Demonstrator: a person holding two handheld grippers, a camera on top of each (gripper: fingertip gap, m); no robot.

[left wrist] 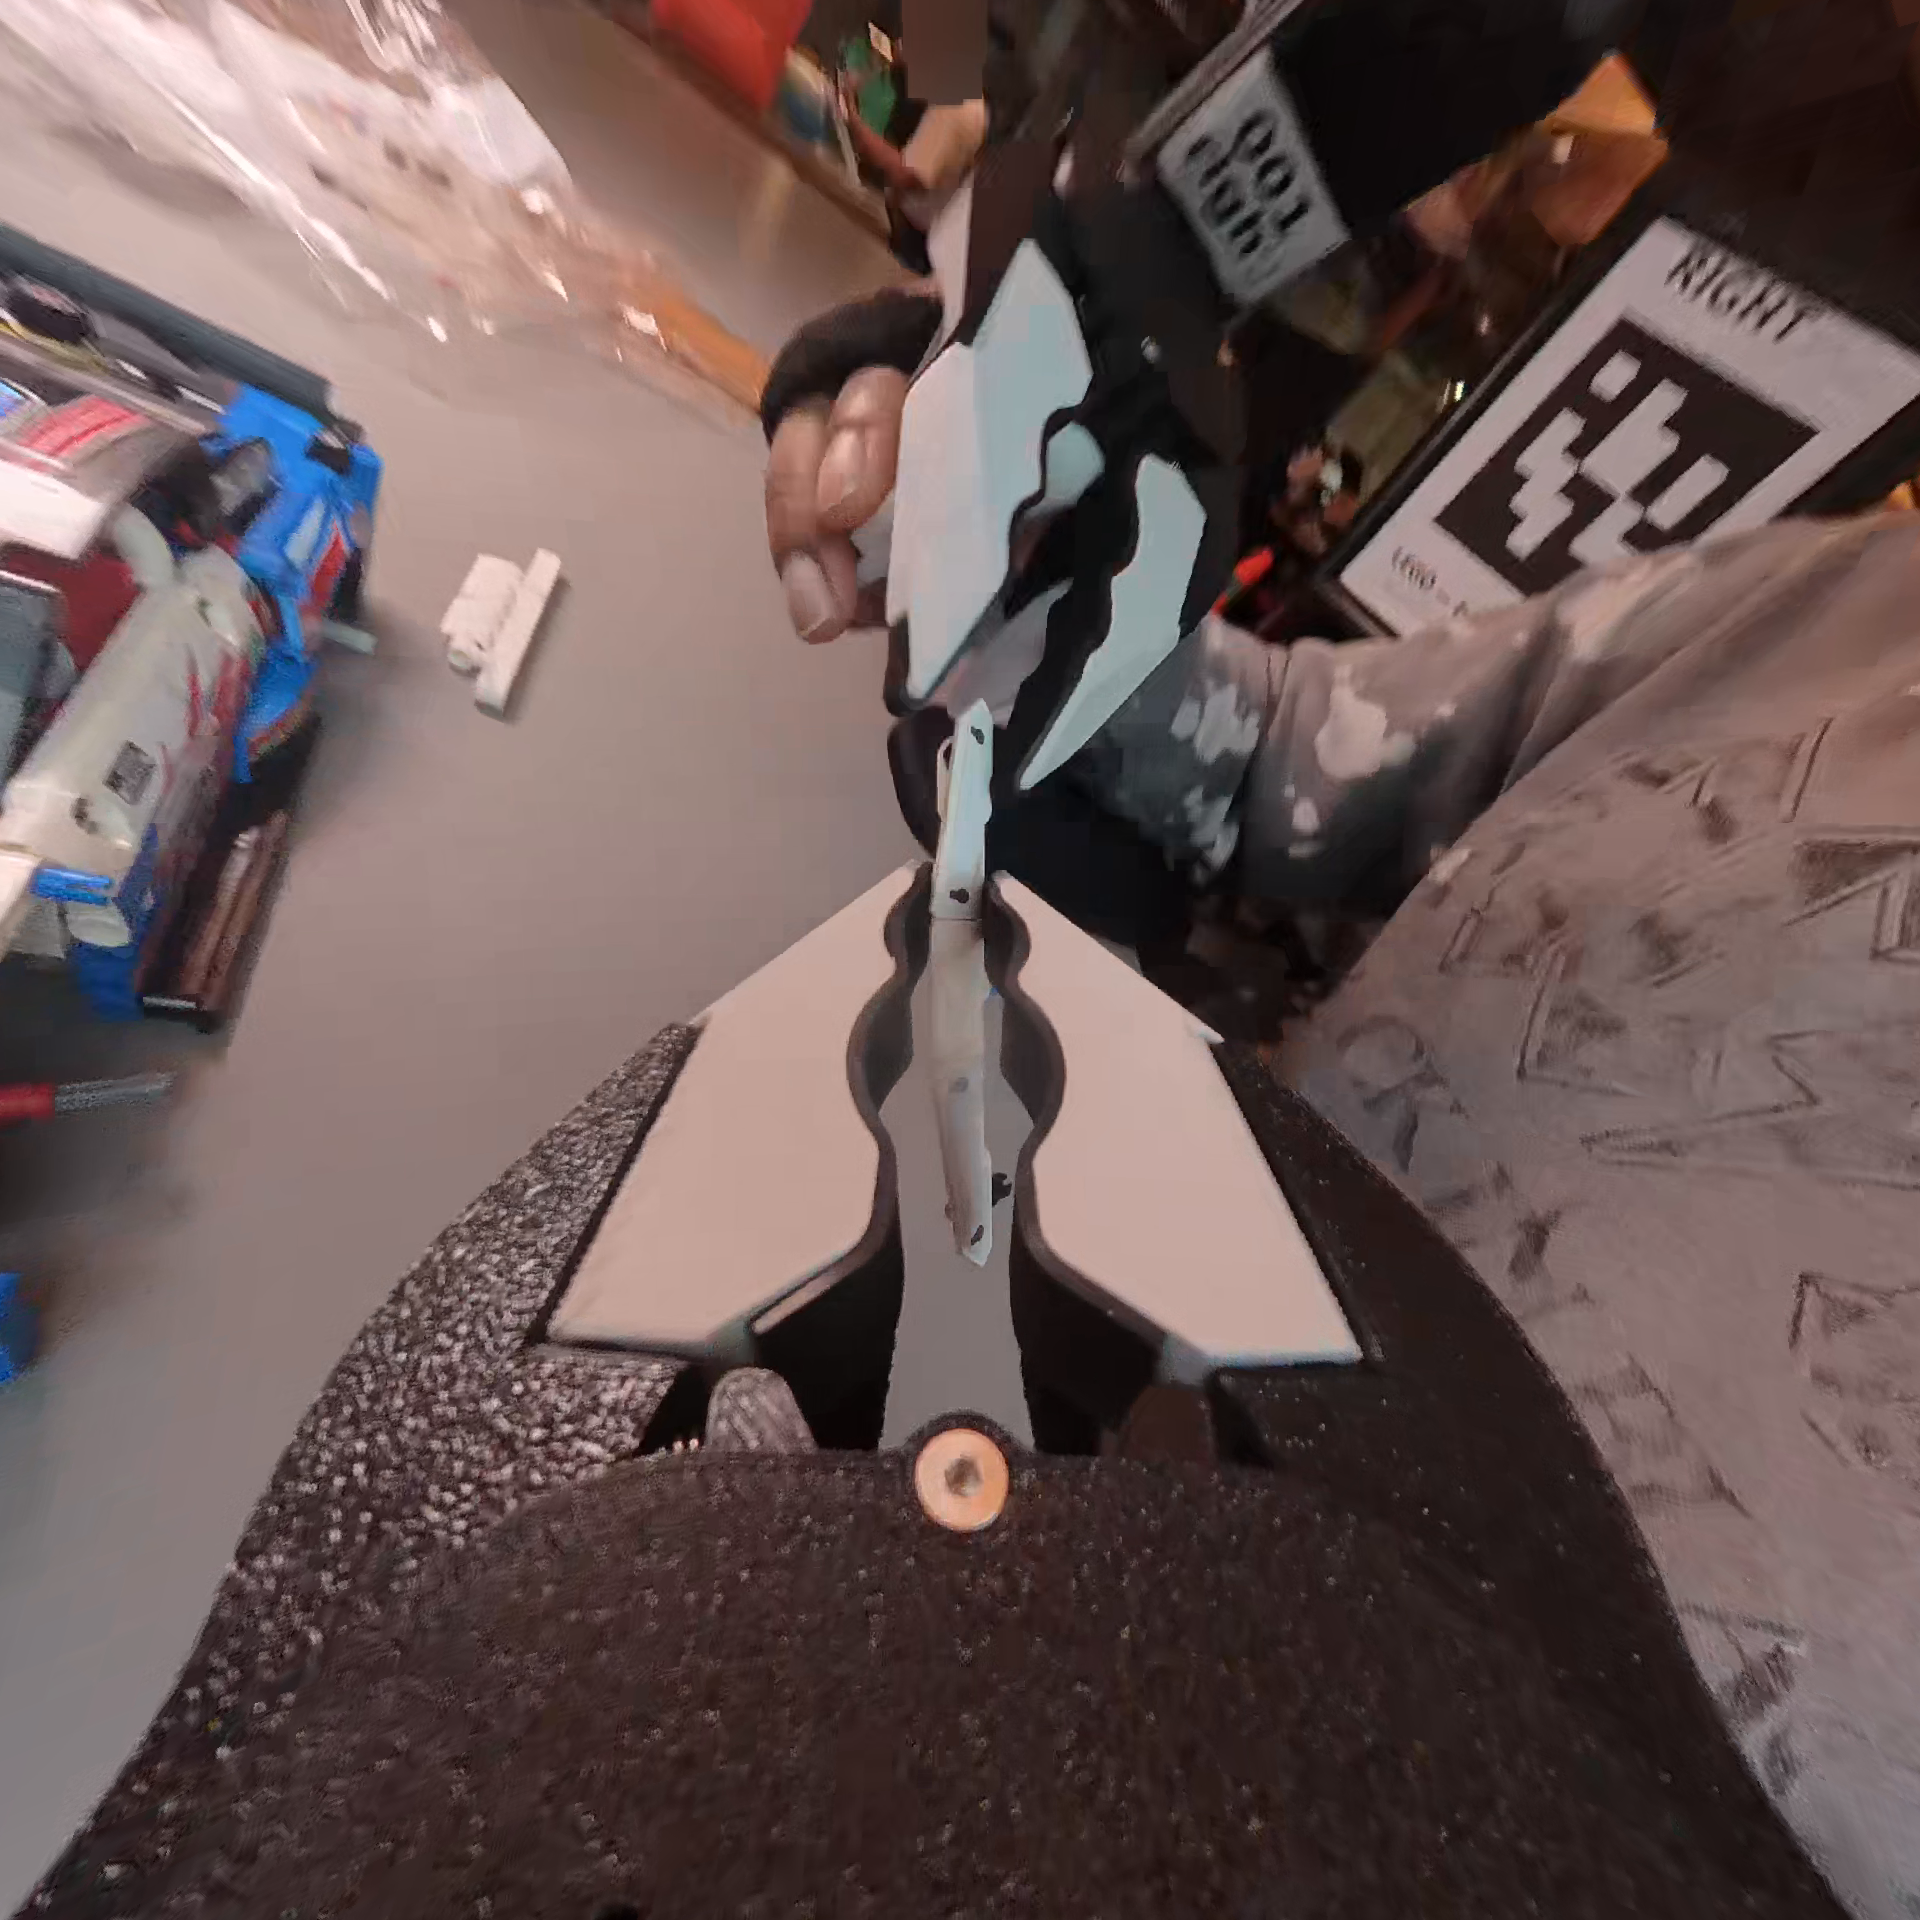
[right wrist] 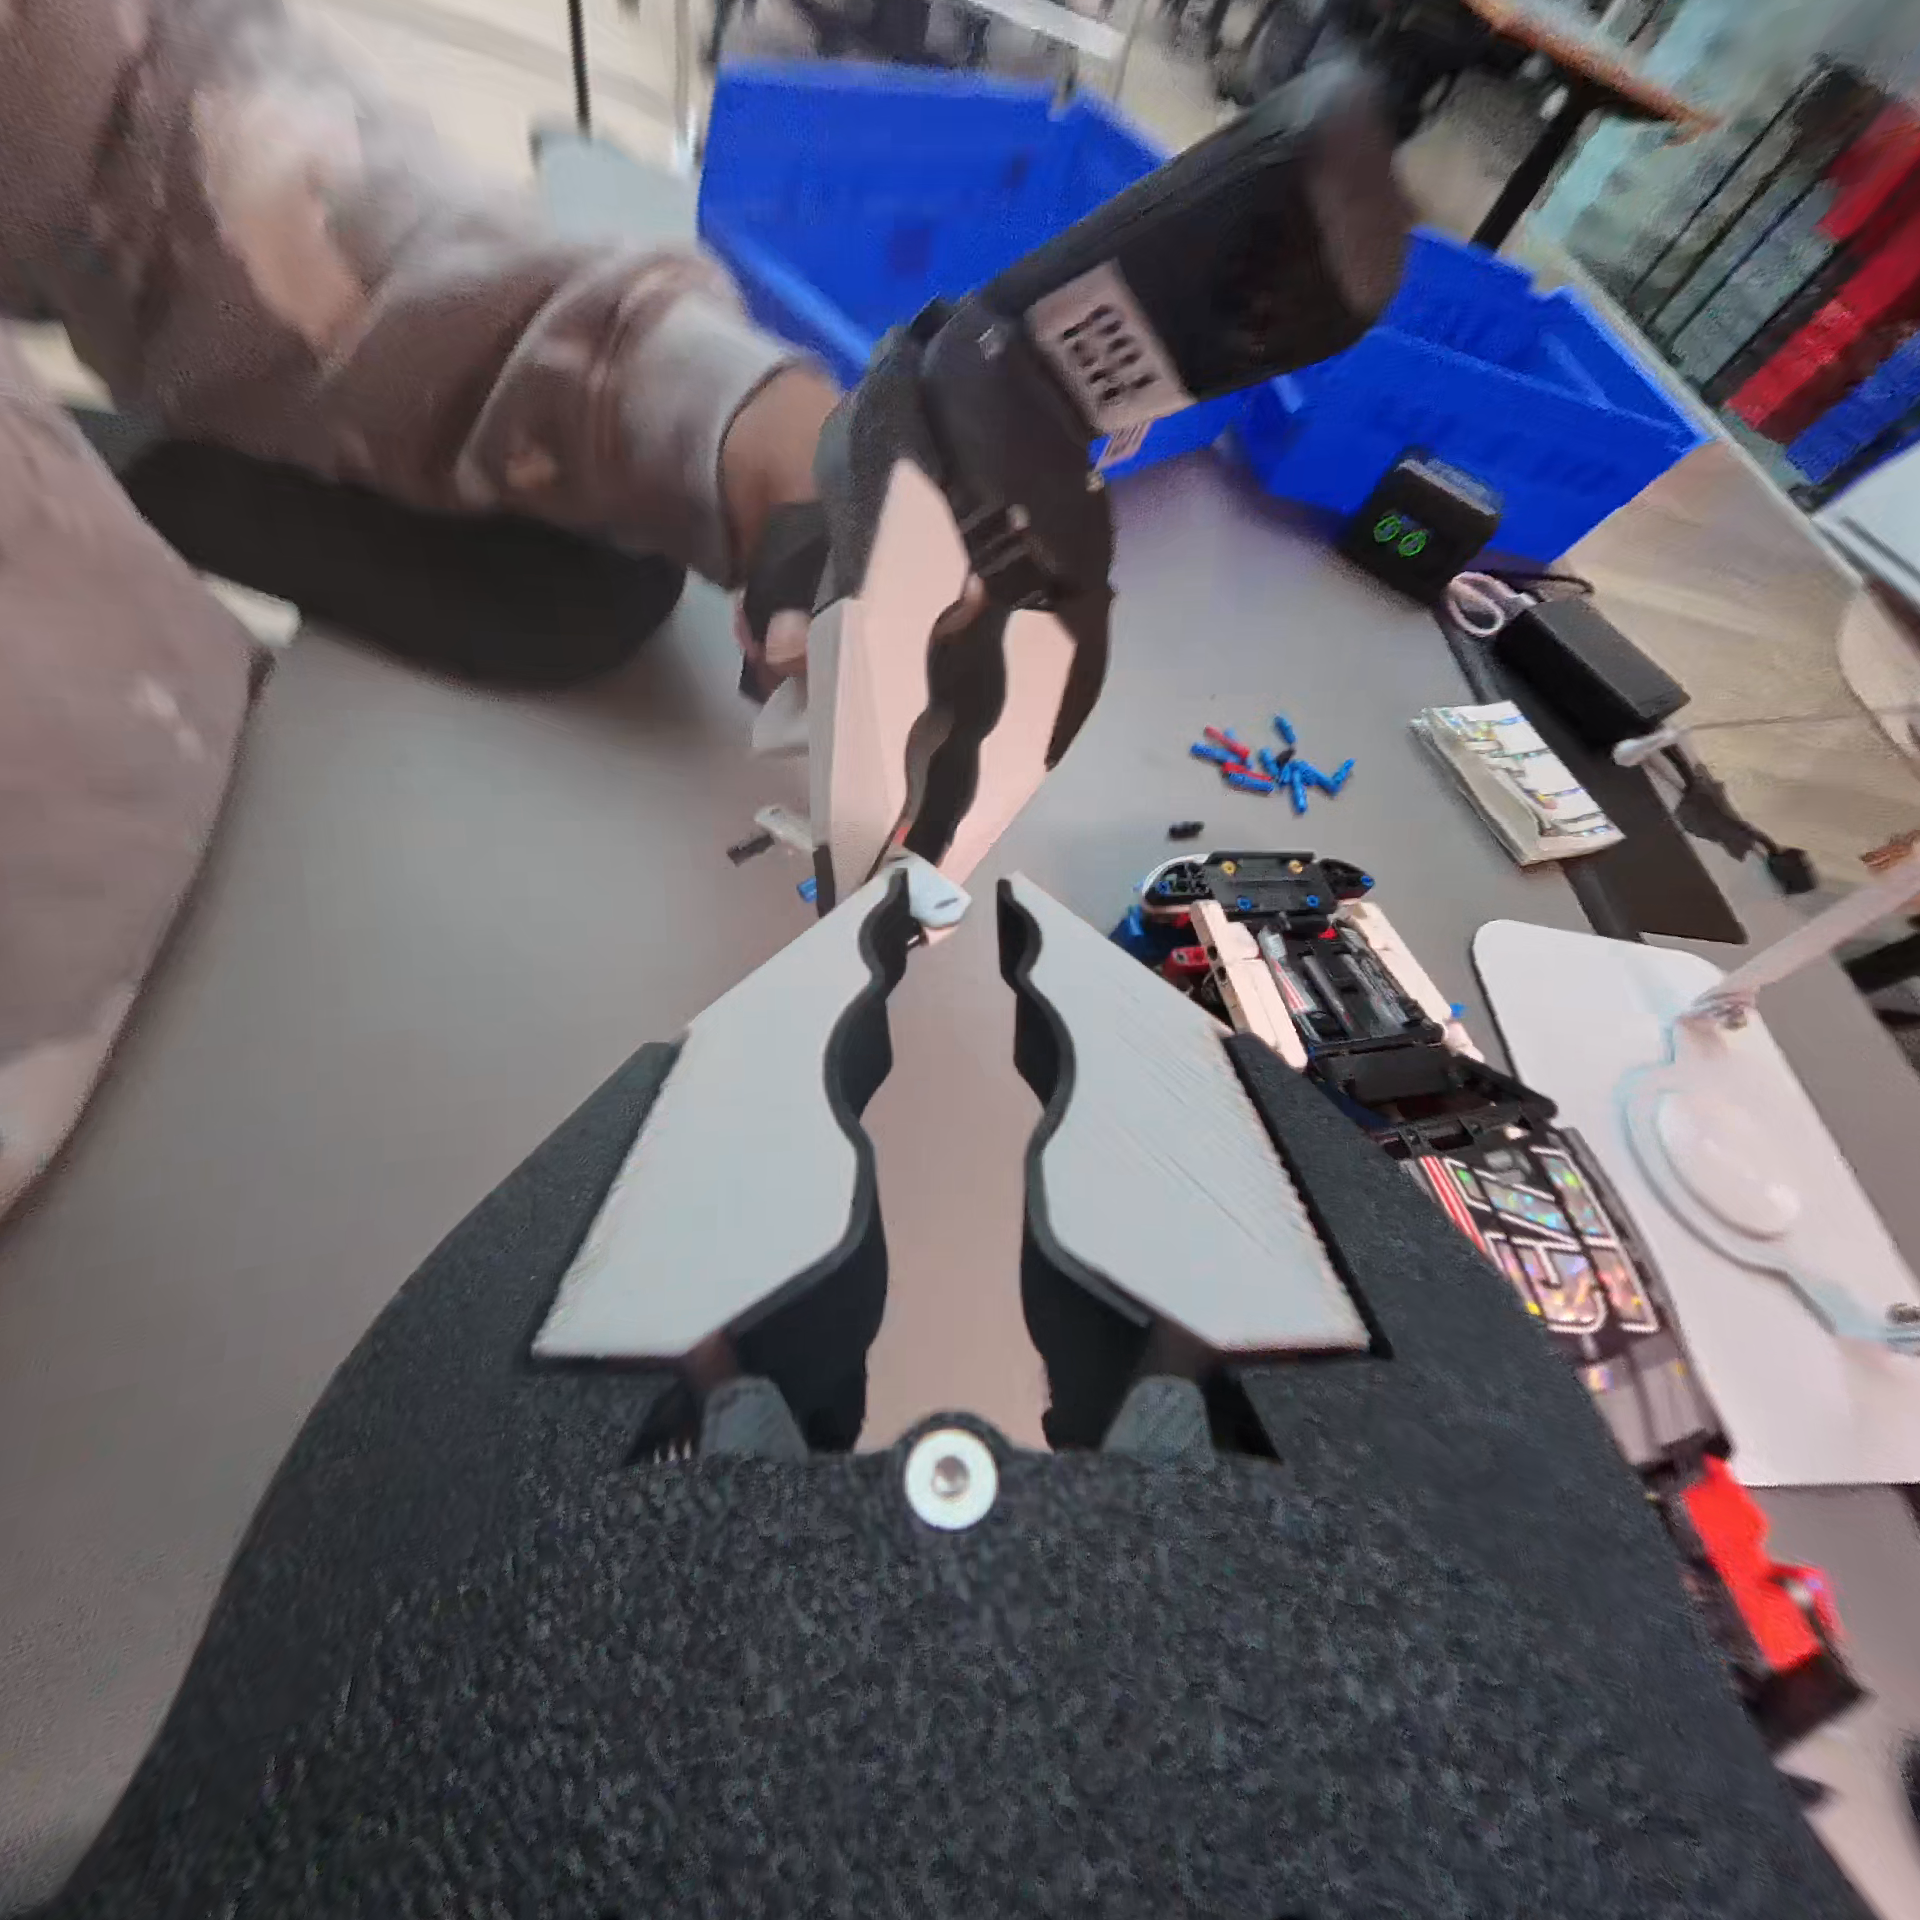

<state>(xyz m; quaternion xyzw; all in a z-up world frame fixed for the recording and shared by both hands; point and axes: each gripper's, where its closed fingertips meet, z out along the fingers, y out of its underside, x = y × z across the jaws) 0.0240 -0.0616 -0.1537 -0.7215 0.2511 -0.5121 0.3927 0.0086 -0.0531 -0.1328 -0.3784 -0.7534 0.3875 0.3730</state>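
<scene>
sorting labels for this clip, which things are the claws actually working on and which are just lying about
In hand: left claw, shut on the white beam; right claw, open at its far end.
Lying about: toy car, loose pins, booklet, blue bins.

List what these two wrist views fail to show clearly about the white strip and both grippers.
- Left wrist view: the white strip runs between the left gripper fingers; its upper end vanishes behind the right gripper, so that grip is unclear.
- Right wrist view: only the strip's tip shows, beside the right gripper.
- Right wrist view: the left gripper is motion-blurred.
</scene>
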